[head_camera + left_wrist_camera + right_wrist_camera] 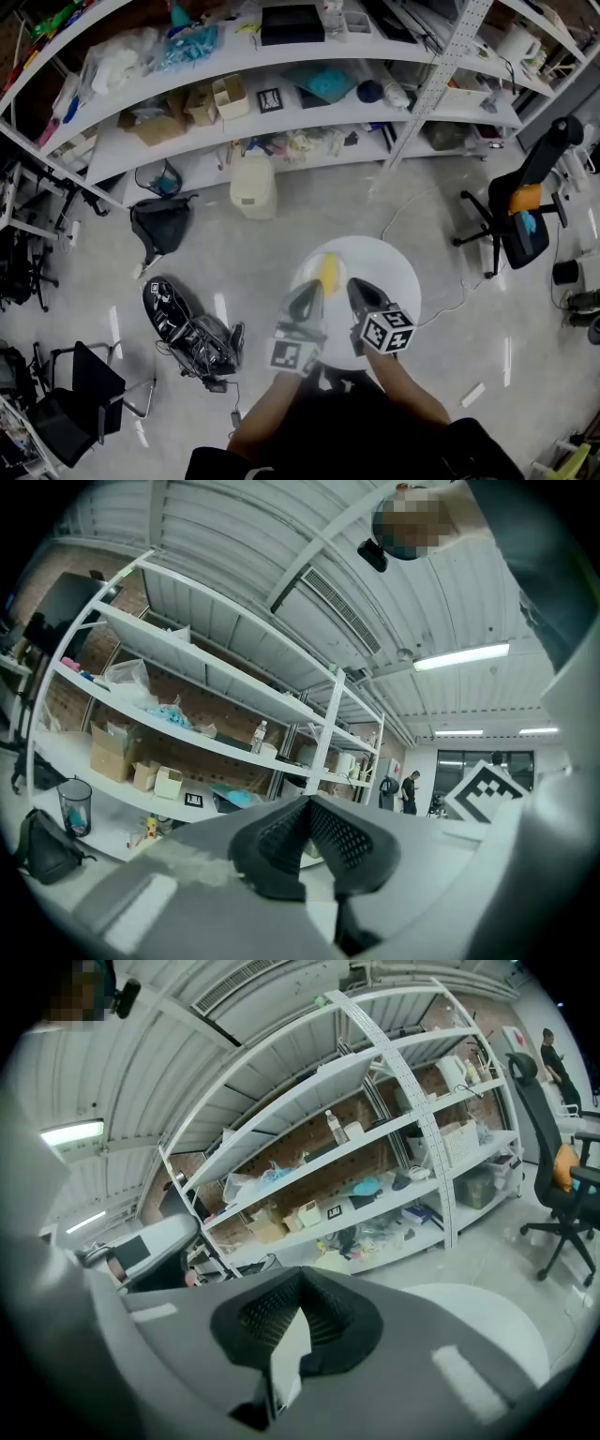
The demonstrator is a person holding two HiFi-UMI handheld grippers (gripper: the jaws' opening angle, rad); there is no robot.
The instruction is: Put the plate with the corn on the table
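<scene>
A white plate (311, 269) carrying a yellow corn cob (329, 272) lies over the left part of the round white table (394, 274); whether it rests on the top I cannot tell. Both grippers reach in from the near side. The left gripper (309, 291) meets the plate's near left rim. The right gripper (356, 285) stands at its near right rim. In the right gripper view the right gripper (300, 1290) is shut with a thin white strip of plate rim (292, 1353) between its pads. In the left gripper view the left gripper (307, 803) is shut, a pale strip showing low between its pads.
Long white shelves (281, 103) with boxes and clutter run along the far side. On the floor lie a black backpack (192, 336), a dark bag (159, 225) and a cream canister (251, 186). An office chair (520, 216) stands at the right, a black chair (84, 394) at the left.
</scene>
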